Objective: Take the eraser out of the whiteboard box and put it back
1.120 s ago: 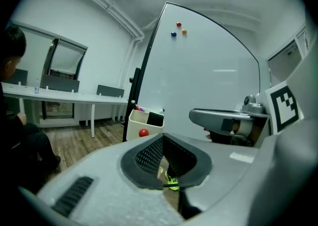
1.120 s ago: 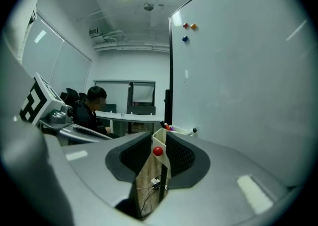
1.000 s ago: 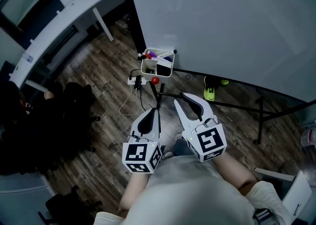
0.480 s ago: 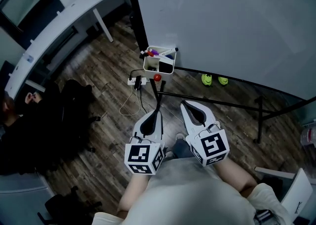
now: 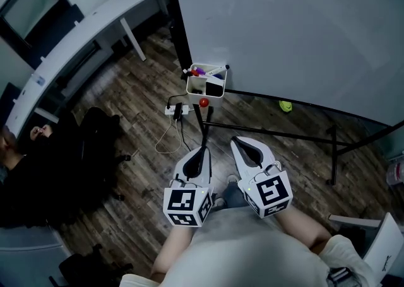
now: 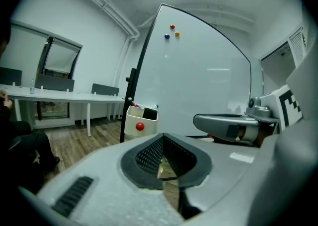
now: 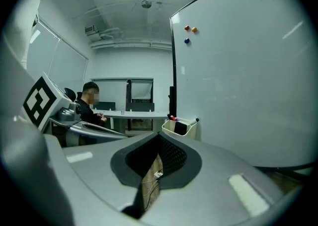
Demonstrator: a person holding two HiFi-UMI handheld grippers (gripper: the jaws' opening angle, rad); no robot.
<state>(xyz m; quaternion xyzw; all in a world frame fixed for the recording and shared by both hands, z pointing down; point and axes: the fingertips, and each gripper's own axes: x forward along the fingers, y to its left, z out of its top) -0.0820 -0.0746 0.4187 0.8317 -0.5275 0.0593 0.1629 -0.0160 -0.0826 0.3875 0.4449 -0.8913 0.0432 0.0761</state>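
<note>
A white box [image 5: 197, 86] hangs at the lower left corner of the whiteboard [image 5: 284, 21], with a red round magnet [image 5: 203, 101] on its front. The black eraser [image 5: 215, 89] stands inside it beside some markers [image 5: 211, 69]. My left gripper [image 5: 201, 150] and right gripper [image 5: 238, 142] are side by side close to my body, well short of the box, both shut and empty. The left gripper view shows the box [image 6: 133, 120] and eraser [image 6: 149, 114] beyond the closed left gripper [image 6: 163, 134]. The right gripper view has the box [image 7: 174, 129] ahead of the right gripper [image 7: 159, 135].
A power strip with a cable [image 5: 175, 109] lies on the wood floor below the box. The board's black stand legs [image 5: 271, 131] run across the floor. A long white desk [image 5: 82, 33] and a seated person [image 5: 25, 147] are at the left.
The right gripper's jaws stood apart a second ago and are now shut with nothing between them. Both grippers sit slightly lower in the view. The green shoes behind the board moved right.
</note>
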